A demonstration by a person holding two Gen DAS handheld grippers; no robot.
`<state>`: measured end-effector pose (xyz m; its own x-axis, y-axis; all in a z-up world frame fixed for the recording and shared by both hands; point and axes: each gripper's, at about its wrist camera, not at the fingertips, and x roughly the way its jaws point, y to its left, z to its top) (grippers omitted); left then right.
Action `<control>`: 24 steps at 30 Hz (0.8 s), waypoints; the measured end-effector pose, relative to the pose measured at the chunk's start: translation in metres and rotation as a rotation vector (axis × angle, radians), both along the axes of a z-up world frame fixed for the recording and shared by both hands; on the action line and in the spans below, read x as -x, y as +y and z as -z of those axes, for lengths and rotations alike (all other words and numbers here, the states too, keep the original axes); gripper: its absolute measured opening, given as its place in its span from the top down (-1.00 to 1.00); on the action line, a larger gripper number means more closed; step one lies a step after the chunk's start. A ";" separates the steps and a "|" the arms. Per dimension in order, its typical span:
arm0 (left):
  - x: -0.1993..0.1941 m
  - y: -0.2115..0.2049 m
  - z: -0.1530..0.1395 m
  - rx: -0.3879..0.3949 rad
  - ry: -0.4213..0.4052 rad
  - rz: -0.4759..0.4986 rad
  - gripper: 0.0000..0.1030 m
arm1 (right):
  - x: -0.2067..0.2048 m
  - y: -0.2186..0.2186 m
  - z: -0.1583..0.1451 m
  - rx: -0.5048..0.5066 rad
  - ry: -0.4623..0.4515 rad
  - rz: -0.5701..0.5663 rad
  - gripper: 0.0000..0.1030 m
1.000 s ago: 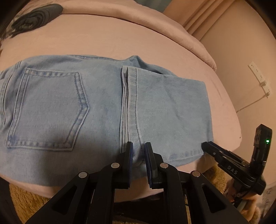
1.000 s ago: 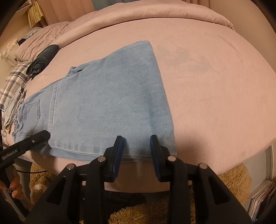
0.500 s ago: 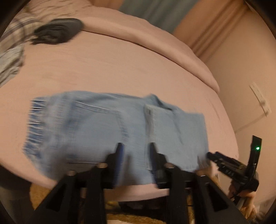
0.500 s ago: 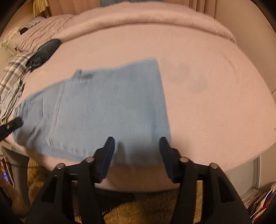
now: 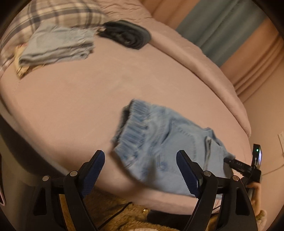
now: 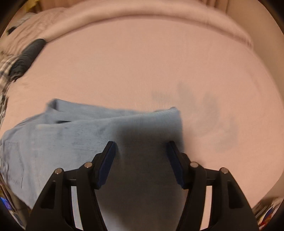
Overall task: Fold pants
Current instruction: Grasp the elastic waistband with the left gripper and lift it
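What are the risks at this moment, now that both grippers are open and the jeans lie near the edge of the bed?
1. The jeans lie folded close to the near edge of the bed, and part seems to hang over it, so they may slide off.
2. Left gripper and right gripper are both open and hold nothing, so nothing keeps the fold in place; the raised waistband end could fall open.

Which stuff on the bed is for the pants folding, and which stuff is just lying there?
For the job:
- light blue jeans
- left tool, open
- right tool, open, over the jeans
- pink bed they lie on

Just lying about:
- folded light blue cloth
- dark rolled garment
- plaid fabric
- curtains
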<state>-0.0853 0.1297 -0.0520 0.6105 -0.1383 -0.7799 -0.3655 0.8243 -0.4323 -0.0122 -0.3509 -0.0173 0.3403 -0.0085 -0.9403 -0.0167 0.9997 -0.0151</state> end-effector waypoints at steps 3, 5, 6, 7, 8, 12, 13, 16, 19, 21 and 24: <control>0.003 -0.001 0.012 0.054 0.019 0.014 -0.60 | -0.003 -0.002 0.000 -0.010 -0.010 0.022 -0.29; -0.001 -0.003 0.020 0.084 0.014 0.017 -0.60 | -0.003 0.000 0.001 0.011 -0.018 0.032 -0.29; -0.003 -0.004 0.024 0.094 0.023 0.012 -0.60 | -0.001 0.002 0.001 0.023 -0.029 0.038 -0.29; -0.007 -0.005 0.031 0.115 0.034 0.012 -0.60 | 0.000 0.005 0.000 0.034 -0.040 0.041 -0.29; -0.010 -0.006 0.035 0.127 0.039 0.016 -0.60 | 0.004 0.008 -0.002 0.047 -0.055 0.044 -0.29; -0.024 -0.014 0.046 0.145 0.053 0.018 -0.18 | 0.027 0.016 -0.020 0.036 -0.068 0.045 -0.29; -0.028 -0.016 0.046 0.131 0.038 0.017 -0.01 | 0.031 0.017 -0.025 0.011 -0.073 0.039 -0.29; -0.034 -0.018 0.052 0.131 0.039 0.002 0.21 | 0.051 0.019 -0.043 -0.079 -0.102 0.022 -0.32; -0.032 -0.022 0.042 0.108 0.042 -0.004 0.54 | 0.069 0.021 -0.052 -0.109 -0.108 0.015 -0.32; -0.032 -0.029 0.025 0.066 0.031 0.004 0.61 | 0.076 0.019 -0.053 -0.099 -0.099 0.012 -0.31; -0.032 -0.051 -0.015 -0.038 -0.035 0.046 0.67 | 0.084 0.012 -0.052 -0.034 -0.121 0.015 -0.31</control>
